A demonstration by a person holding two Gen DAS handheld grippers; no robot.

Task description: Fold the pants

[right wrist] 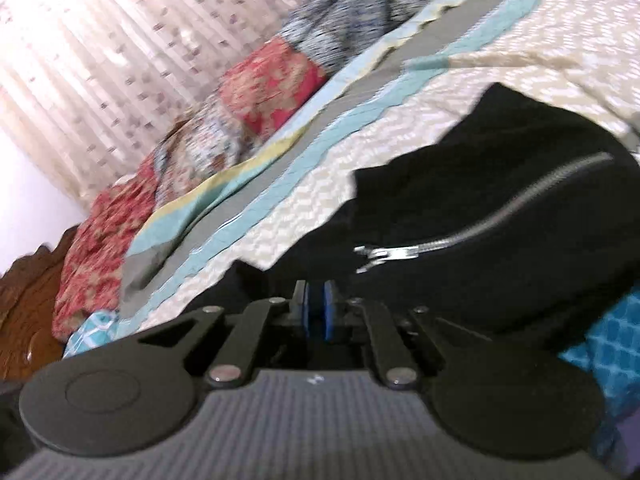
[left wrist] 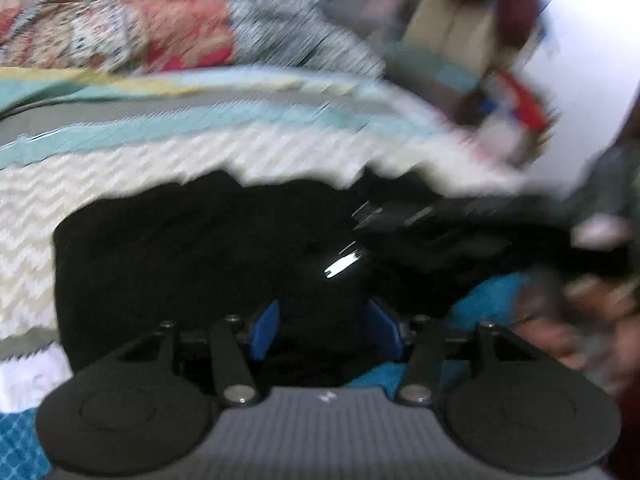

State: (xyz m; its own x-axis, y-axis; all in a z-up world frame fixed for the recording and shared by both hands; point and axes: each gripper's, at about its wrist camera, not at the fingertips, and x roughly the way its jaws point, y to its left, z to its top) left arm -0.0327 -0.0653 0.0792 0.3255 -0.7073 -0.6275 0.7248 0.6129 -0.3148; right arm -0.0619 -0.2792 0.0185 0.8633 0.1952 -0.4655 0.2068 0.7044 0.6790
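Observation:
The black pants (left wrist: 192, 252) lie bunched on the bed, with a silver zipper pull (left wrist: 342, 264) showing. My left gripper (left wrist: 326, 332) is open, its blue pads wide apart just over the black cloth. The view is blurred by motion. In the right wrist view the pants (right wrist: 480, 200) lie ahead with a silver zipper (right wrist: 520, 216) running across them. My right gripper (right wrist: 318, 312) has its blue pads pressed together at the near edge of the black cloth; whether cloth is pinched between them is hidden. The right gripper also shows in the left wrist view (left wrist: 440, 220).
A striped cream, teal and grey quilt (left wrist: 160, 136) covers the bed. Red floral pillows (right wrist: 104, 240) and a patterned bundle (right wrist: 352, 20) lie at the far side. A curtain (right wrist: 120, 40) hangs behind. A blue patterned sheet (right wrist: 612, 340) shows near me.

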